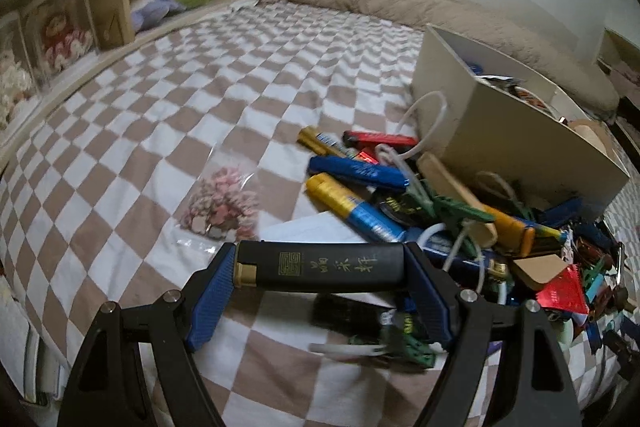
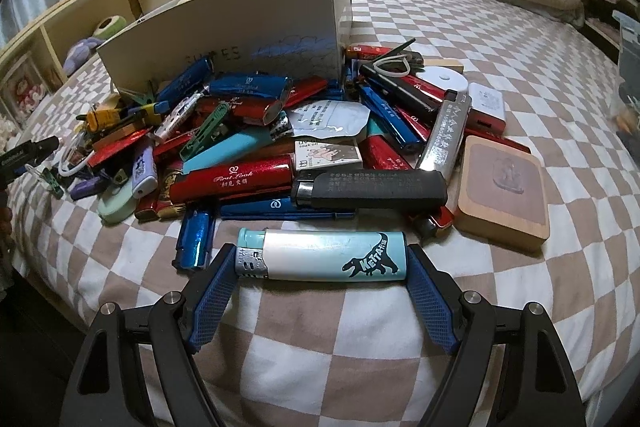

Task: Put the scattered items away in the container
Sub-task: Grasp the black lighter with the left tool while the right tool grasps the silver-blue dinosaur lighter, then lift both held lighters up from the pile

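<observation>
Clamped lengthwise in left gripper (image 1: pixel 320 269): matte black lighter (image 1: pixel 320 267). In right gripper (image 2: pixel 322 263): glossy pale-blue lighter (image 2: pixel 332 257); cardboard box (image 2: pixel 240 39) at 11 o'clock.

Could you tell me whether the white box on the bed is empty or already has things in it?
Not empty: the white box is open-topped, and packets and other small items show above its rim in the left wrist view. How full it is cannot be told.
</observation>
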`<state>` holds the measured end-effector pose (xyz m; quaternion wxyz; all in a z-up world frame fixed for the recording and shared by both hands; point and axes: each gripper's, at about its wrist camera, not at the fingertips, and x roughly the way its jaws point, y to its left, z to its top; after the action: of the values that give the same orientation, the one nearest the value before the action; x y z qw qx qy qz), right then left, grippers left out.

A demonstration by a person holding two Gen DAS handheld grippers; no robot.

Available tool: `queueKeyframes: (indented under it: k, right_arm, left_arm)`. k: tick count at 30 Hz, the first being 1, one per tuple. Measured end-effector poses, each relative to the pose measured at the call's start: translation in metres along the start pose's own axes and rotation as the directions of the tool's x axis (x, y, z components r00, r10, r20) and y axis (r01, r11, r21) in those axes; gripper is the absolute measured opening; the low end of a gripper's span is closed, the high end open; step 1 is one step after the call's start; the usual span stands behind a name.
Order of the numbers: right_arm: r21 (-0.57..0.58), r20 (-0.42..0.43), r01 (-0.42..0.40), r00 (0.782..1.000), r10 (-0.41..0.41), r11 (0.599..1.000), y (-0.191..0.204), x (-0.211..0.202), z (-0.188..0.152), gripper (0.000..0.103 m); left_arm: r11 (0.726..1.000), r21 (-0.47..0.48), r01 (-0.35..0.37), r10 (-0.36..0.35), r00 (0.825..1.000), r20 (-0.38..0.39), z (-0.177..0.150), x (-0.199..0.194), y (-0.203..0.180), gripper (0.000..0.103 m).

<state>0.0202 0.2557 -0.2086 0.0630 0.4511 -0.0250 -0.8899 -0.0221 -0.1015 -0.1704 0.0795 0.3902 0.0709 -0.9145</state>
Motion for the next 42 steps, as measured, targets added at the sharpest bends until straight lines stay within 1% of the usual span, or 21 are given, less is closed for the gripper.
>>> queueKeyframes:
  k: [11,21,26,30,36,42]
  right_arm:
    - [0.017,0.014,-0.036,0.999,0.036,0.999,0.004,-0.010,0.002,0.082]
    - [0.008,0.064,-0.060,0.996,0.060,0.998,0.027,-0.025,0.012,0.082]
    - [-0.017,0.089,-0.073,0.993,0.075,0.997,0.042,-0.031,0.023,0.082]
    - [-0.028,0.116,-0.079,0.990,0.082,0.996,0.052,-0.035,0.030,0.082]
    - [-0.049,0.145,-0.113,0.982,0.119,0.992,0.068,-0.039,0.042,0.082]
    - [-0.055,0.165,-0.141,0.975,0.149,0.988,0.079,-0.041,0.052,0.082]
  left_arm:
    - [0.994,0.096,0.047,-0.051,0.998,0.038,-0.006,-0.011,-0.029,0.082]
    - [0.982,0.153,0.113,-0.123,0.991,0.058,-0.009,-0.025,-0.047,0.082]
    - [0.973,0.202,0.109,-0.129,0.987,0.091,-0.010,-0.035,-0.057,0.082]
    - [0.969,0.208,0.136,-0.159,0.982,0.102,-0.007,-0.043,-0.060,0.082]
    - [0.964,0.205,0.169,-0.194,0.975,0.110,-0.001,-0.049,-0.066,0.082]
    - [0.962,0.197,0.190,-0.214,0.971,0.110,0.004,-0.051,-0.071,0.082]
